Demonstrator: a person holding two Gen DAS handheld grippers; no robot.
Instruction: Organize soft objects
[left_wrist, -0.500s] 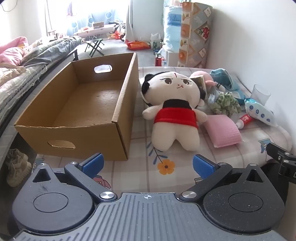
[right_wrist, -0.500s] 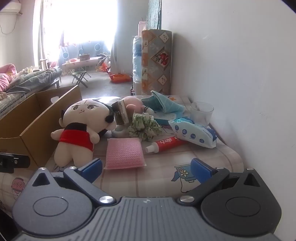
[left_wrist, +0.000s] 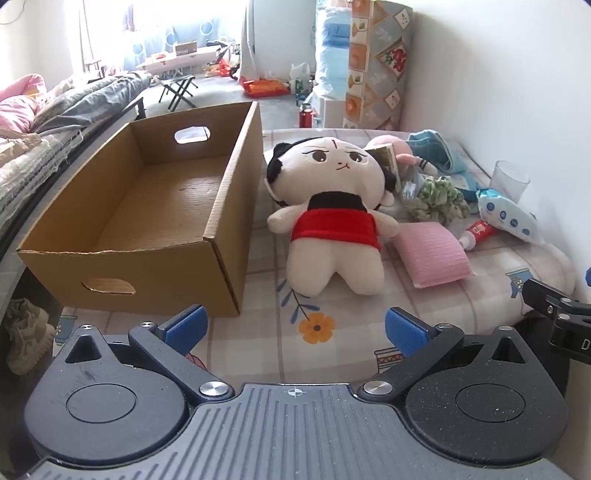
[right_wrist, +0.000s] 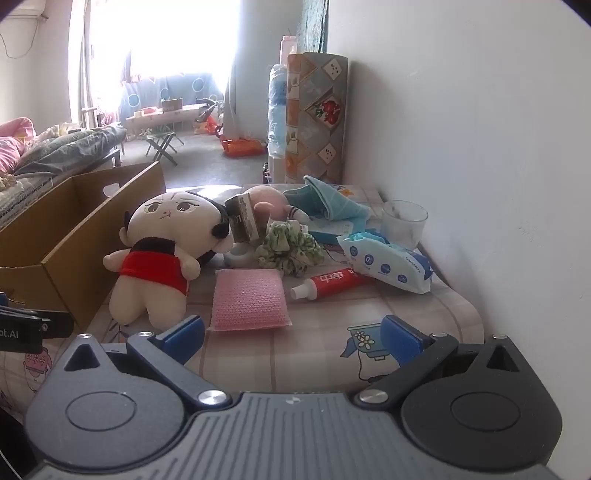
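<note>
A cream plush doll (left_wrist: 334, 218) (right_wrist: 159, 254) in a red top lies on the patterned tabletop, right beside an open cardboard box (left_wrist: 147, 206) (right_wrist: 70, 229). A pink sponge pad (left_wrist: 432, 253) (right_wrist: 249, 302) lies to the doll's right. Behind it sit a green scrunchie (left_wrist: 437, 197) (right_wrist: 288, 247), a pink plush (right_wrist: 267, 203) and a blue cloth (left_wrist: 439, 151) (right_wrist: 328, 206). My left gripper (left_wrist: 293, 330) hovers open in front of the doll. Short of the pink pad, my right gripper (right_wrist: 291, 338) also stands open, nothing between its fingers.
A toothpaste tube (right_wrist: 332, 282), a wipes pack (right_wrist: 388, 266), a clear cup (right_wrist: 404, 221) and a small carton (right_wrist: 242, 218) lie among the soft things. A white wall (right_wrist: 480, 147) borders the table on the right. A bed (left_wrist: 44, 122) stands left of the box.
</note>
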